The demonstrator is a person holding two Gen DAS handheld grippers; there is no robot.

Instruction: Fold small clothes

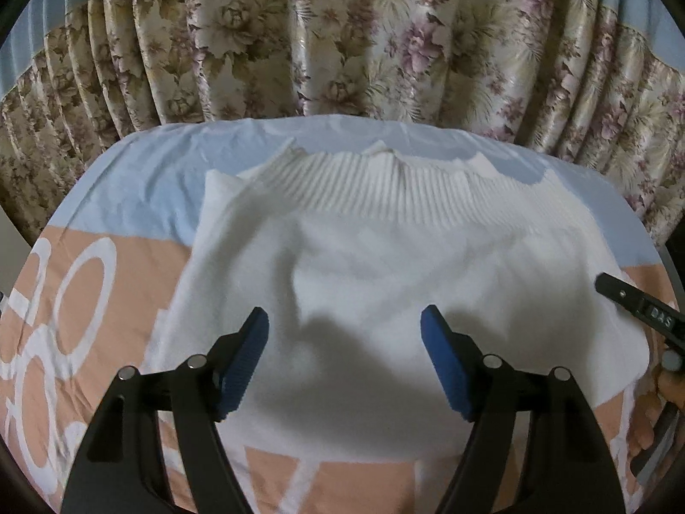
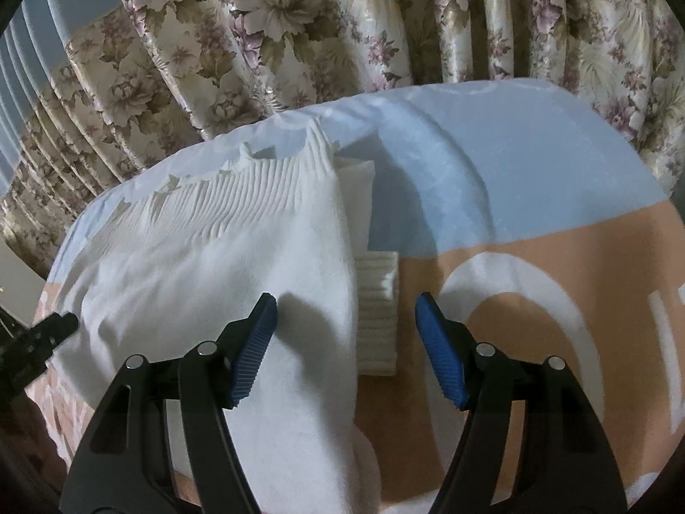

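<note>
A white knit sweater (image 1: 385, 265) lies flat on the bed, its ribbed hem (image 1: 385, 188) at the far side. My left gripper (image 1: 344, 321) is open and empty, just above the sweater's near middle. In the right wrist view the sweater (image 2: 205, 265) fills the left half, with a ribbed sleeve cuff (image 2: 376, 321) poking out from under its right edge. My right gripper (image 2: 346, 308) is open and empty, straddling that right edge and the cuff. The right gripper's finger also shows at the right edge of the left wrist view (image 1: 633, 304).
The bed sheet (image 1: 128, 197) is light blue at the far side and peach with white rings nearer (image 2: 535, 300). A floral curtain (image 1: 342, 43) hangs right behind the bed. The left gripper's tip shows at the left edge of the right wrist view (image 2: 47, 334).
</note>
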